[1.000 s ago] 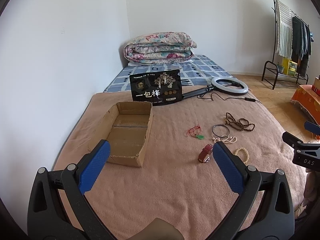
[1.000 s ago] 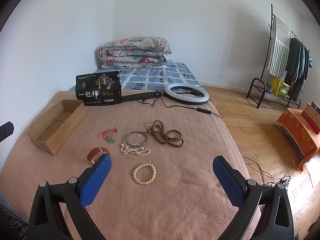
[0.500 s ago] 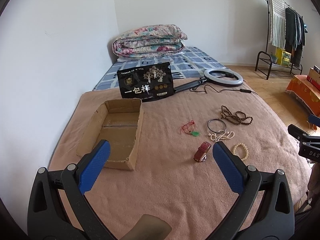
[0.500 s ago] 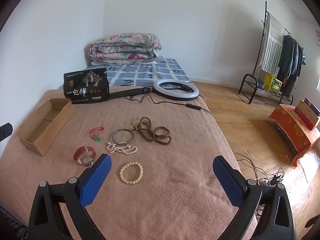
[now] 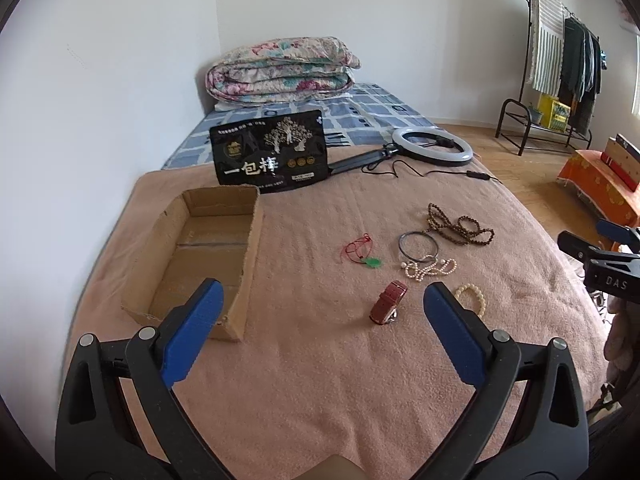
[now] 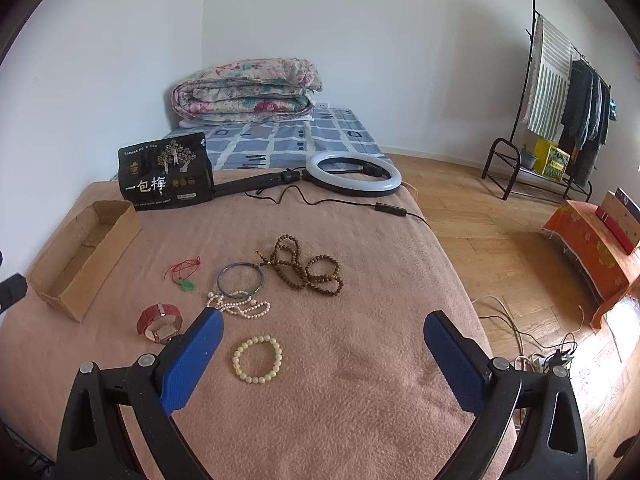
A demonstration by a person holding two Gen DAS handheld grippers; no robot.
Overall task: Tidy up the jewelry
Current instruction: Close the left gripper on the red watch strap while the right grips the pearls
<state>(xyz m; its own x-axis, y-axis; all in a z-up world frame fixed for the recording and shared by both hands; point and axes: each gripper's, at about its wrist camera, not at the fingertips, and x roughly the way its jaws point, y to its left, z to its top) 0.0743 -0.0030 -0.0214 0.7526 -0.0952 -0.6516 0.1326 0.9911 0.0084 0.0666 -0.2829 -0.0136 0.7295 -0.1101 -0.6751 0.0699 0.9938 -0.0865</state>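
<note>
Jewelry lies on a pink blanket [image 5: 320,380]: a red-strap watch [image 5: 388,303] [image 6: 160,322], a cream bead bracelet [image 6: 258,358] [image 5: 472,300], a pearl strand [image 6: 238,306], a thin metal bangle [image 6: 241,280], brown prayer beads [image 6: 308,266] and a red cord with a green pendant [image 5: 362,252]. An empty cardboard box [image 5: 200,256] [image 6: 84,256] sits to the left. My left gripper [image 5: 318,294] hovers open, just short of the watch and box. Beside the bead bracelet my right gripper [image 6: 320,322] is open with nothing in it.
A black snack pouch [image 5: 270,158] leans behind the box. A ring light [image 6: 354,172] with its cable lies at the blanket's far edge. A folded quilt [image 5: 280,68] is by the wall. Wood floor, a clothes rack [image 6: 560,80] and an orange stool [image 6: 596,248] lie to the right.
Both grippers have shifted slightly, so the views have drifted; the left gripper has pulled back a little from the box. The jewelry has not moved and both grippers remain open.
</note>
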